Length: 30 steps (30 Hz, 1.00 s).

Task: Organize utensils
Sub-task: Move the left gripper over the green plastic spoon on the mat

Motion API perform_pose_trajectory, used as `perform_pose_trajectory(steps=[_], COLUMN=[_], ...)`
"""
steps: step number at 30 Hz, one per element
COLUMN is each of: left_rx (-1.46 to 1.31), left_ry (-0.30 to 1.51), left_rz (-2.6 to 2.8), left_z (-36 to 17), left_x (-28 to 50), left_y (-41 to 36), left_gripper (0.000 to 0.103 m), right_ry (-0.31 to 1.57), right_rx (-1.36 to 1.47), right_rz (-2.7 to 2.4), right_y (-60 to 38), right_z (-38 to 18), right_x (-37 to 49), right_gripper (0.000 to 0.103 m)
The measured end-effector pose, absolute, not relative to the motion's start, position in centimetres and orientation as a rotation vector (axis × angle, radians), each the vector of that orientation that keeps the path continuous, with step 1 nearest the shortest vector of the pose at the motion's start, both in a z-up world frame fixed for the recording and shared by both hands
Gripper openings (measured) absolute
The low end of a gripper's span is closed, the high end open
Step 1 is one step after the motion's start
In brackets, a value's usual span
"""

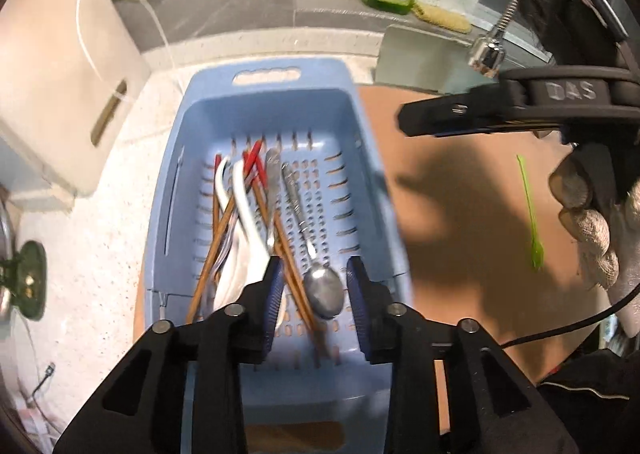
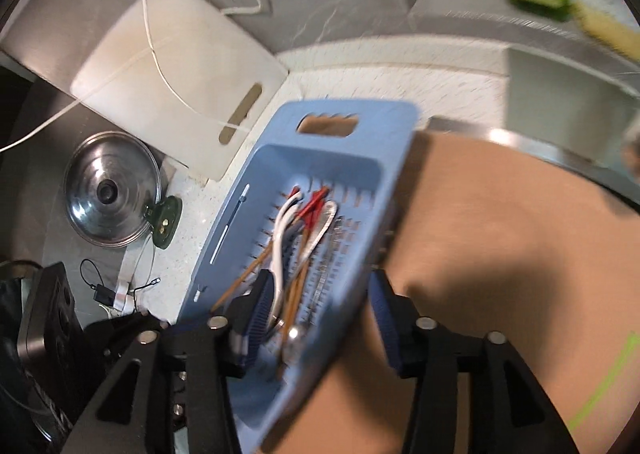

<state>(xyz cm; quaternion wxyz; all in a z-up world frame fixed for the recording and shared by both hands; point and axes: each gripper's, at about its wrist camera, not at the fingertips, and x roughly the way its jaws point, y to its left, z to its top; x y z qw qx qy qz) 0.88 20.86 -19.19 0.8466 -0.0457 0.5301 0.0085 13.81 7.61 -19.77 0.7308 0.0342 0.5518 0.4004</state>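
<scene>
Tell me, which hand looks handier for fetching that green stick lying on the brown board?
Probably the right. The right gripper is beside the green stick on the brown board, jaws open and empty. The left gripper hangs over the blue basket.

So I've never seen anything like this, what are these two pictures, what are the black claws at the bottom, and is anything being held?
No robot here: a person holds a handheld gripper in each hand, each with a camera looking along its fingers. One picture is from the left gripper, the other from the right gripper. Both look down on a blue basket holding chopsticks, white spoons and a metal spoon. A green stick lies on the brown board. Both grippers are open and hold nothing.
</scene>
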Motion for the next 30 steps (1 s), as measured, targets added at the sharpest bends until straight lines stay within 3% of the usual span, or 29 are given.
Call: perform_pose_trajectory(steps=[10, 30], left_rx=[-0.078, -0.065], left_ry=[1.022, 1.123], left_rz=[0.011, -0.223], left_z=[-17.2, -20.8], left_x=[0.4, 3.2], left_y=[14.4, -0.8], left_gripper=[0.031, 0.031], right_ry=[1.026, 1.134], right_rx=[-0.017, 0.123], right_rz=[0.841, 0.578], right_y=[-2.7, -20.3], right_z=[-17.0, -20.4], right_x=[11.8, 11.5], right_gripper=[0.071, 0.072])
